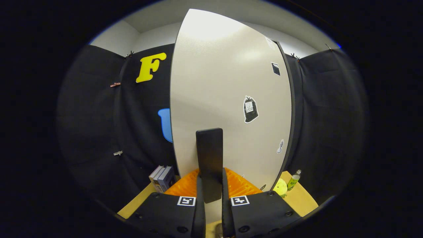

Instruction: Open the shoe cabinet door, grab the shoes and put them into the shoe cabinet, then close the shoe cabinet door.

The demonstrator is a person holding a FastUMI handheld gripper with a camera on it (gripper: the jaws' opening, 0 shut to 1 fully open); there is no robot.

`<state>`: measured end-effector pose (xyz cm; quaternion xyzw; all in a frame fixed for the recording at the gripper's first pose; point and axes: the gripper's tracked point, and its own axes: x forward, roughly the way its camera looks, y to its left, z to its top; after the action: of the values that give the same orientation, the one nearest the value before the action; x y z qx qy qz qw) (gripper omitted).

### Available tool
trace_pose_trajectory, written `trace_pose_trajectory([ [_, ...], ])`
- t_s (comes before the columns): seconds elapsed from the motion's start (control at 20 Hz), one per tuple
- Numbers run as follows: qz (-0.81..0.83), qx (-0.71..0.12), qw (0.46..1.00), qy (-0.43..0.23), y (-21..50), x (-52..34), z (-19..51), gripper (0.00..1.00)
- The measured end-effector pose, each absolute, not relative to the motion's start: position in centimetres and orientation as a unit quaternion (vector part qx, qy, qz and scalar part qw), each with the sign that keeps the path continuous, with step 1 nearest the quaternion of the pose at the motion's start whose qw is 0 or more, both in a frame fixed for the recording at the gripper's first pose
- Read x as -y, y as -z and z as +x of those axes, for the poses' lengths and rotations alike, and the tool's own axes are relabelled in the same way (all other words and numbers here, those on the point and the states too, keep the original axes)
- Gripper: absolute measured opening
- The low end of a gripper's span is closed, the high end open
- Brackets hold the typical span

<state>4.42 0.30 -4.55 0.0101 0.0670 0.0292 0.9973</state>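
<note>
The hand-held gripper (210,185) is closed on the black handle (209,158) of the shoe cabinet door (224,99), fingers pressing either side. The door appears closed or nearly so. No shoes are visible beside the door; which stage this is cannot be told.

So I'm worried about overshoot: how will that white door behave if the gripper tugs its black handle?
The gripper looks shut on the black handle. The white door looks like a flat, rigid panel, so it probably swings without flexing. Its smooth, glossy face suggests little grip elsewhere.
</note>
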Motion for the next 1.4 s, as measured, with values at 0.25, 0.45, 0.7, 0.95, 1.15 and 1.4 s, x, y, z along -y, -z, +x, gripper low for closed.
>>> trace_pose_trajectory([
  [0.25,-0.002,-0.073,0.996,-0.052,4.2,2.2,1.4,0.24],
  [0.45,-0.011,-0.077,0.995,-0.064,4.0,4.8,-1.0,0.23],
  [0.7,-0.006,-0.077,0.994,-0.075,3.8,8.2,-3.2,0.23],
  [0.95,-0.012,-0.072,0.994,-0.080,3.6,10.9,-4.6,0.23],
  [1.15,-0.009,-0.070,0.994,-0.082,3.4,12.9,-5.5,0.23],
  [1.4,0.003,-0.072,0.995,-0.069,3.4,15.5,-6.3,0.22],
])
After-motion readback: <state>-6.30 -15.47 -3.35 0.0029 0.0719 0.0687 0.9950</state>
